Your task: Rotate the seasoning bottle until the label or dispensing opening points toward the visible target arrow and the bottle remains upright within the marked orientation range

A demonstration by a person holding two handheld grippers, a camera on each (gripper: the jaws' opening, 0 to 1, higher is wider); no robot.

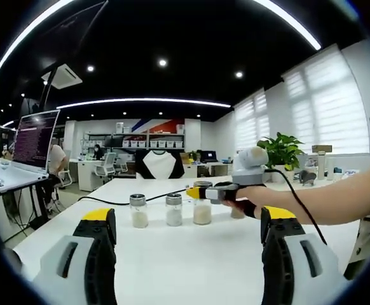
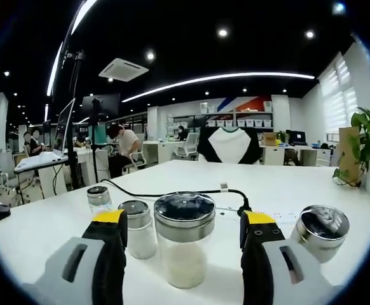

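The seasoning bottle [image 2: 184, 238] stood upright on the white counter [image 2: 299, 184], a clear glass jar of pale granules under a metal lid, directly between the right gripper [image 2: 182, 236]'s fingers [image 2: 112, 232]. In the left gripper view it was the rightmost of three jars in a row, with the right gripper [image 1: 198, 192] reaching in at lid height, held by a person's hand [image 1: 252, 198].

No target arrow or marked range could be made out on the counter, so the twist would likely have to be judged by eye; over-rotating looked a real risk. A neighbouring jar [image 2: 138, 229] sat just beside the left finger, and closing or swinging might nudge it. A grip high on the smooth glass could tip the bottle rather than turn it.

The right fingers stood apart, flanking the bottle; whether they touched the glass could not be told. The left gripper [image 1: 185, 238]'s fingers were wide apart, holding nothing, well back from the jars. A further jar [image 2: 99, 198] stood behind, a lidded tin [image 2: 322, 230] to the right, and a black cable [image 2: 172, 192] crossed the counter.
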